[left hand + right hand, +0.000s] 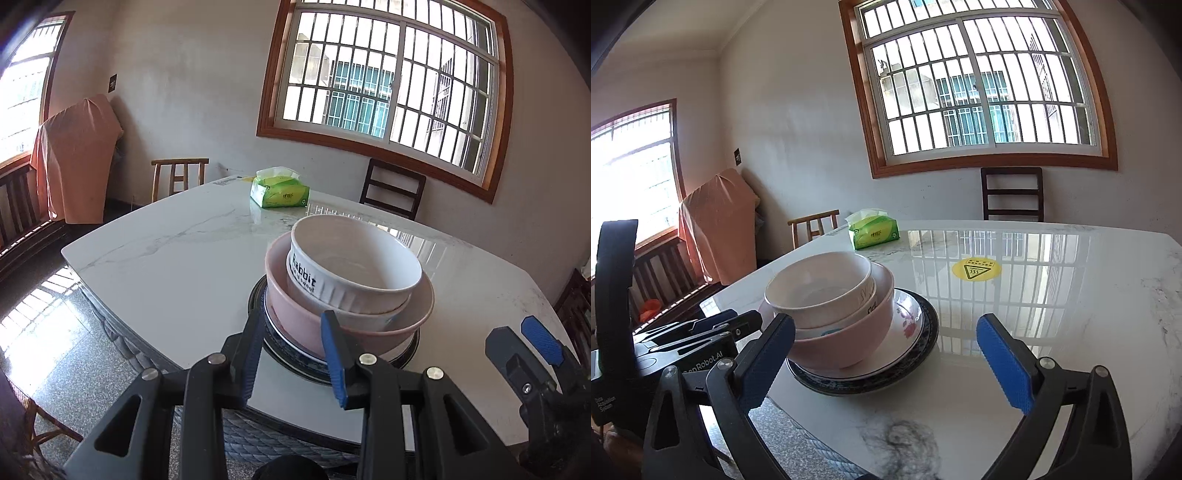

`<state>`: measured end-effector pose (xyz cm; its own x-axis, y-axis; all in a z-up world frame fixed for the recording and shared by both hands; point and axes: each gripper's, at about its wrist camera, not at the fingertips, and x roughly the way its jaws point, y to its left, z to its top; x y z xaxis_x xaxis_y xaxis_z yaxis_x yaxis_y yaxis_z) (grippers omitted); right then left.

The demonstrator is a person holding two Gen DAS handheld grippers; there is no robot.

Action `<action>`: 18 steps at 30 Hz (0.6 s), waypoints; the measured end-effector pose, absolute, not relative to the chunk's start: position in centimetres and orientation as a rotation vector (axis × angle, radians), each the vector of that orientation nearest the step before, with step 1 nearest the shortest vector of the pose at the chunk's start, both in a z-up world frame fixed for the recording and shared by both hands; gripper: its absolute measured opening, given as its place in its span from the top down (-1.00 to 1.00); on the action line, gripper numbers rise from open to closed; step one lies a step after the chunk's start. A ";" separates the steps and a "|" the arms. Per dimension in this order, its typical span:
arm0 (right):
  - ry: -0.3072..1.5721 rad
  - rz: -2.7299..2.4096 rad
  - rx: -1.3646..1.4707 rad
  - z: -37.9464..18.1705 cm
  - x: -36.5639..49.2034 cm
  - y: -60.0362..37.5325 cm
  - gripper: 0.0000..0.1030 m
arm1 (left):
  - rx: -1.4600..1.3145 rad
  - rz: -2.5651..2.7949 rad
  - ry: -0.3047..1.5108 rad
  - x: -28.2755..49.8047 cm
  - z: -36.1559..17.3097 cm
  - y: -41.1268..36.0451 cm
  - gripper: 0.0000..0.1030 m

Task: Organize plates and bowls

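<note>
**user1:** While both tools hang at the near edge of the desk, how many dishes are in that stack? I count two bowls and two plates.

**user2:** Close. I get three bowls: a white ribbed bowl with "Rabbit" printed on it, tilted, sitting in a second white bowl of which only the rim shows, and both sit in the pink bowl. Under those are two plates: a white floral plate on a dark-rimmed plate. One stack, near the desk's front edge.

**user1:** And the tools?

**user2:** Two. The left tool has its blue pads partly apart, just in front of the stack, nothing between them that they press on. The right tool is spread wide and holds nothing; its left finger sits just beside the pink bowl, and I can't tell if it touches.

**user1:** Other stuff?

**user2:** One green tissue pack at the far side of the desk, one yellow warning sticker on the desk top, well apart from the stack. Two chairs past the far edge, one light wooden chair and one dark chair. Two barred windows too.
</note>
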<state>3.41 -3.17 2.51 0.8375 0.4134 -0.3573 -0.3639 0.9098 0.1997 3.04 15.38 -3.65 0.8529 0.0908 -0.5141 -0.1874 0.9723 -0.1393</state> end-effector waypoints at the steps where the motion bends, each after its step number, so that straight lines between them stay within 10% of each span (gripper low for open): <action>1: 0.397 0.406 0.118 2.3 3.0 -3.2 -0.91 | -0.185 0.149 0.537 2.9 -3.9 15.3 0.37; 18: 0.343 0.368 0.132 2.2 -1.7 -4.1 -0.98 | -0.046 0.233 0.464 -1.8 -4.0 11.8 0.18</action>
<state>-1.72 -4.10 2.20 0.8765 0.3735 -0.3036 -0.3293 0.9254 0.1879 -1.83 11.79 -3.98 0.8683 0.2122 -0.4484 -0.2329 0.9725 0.0092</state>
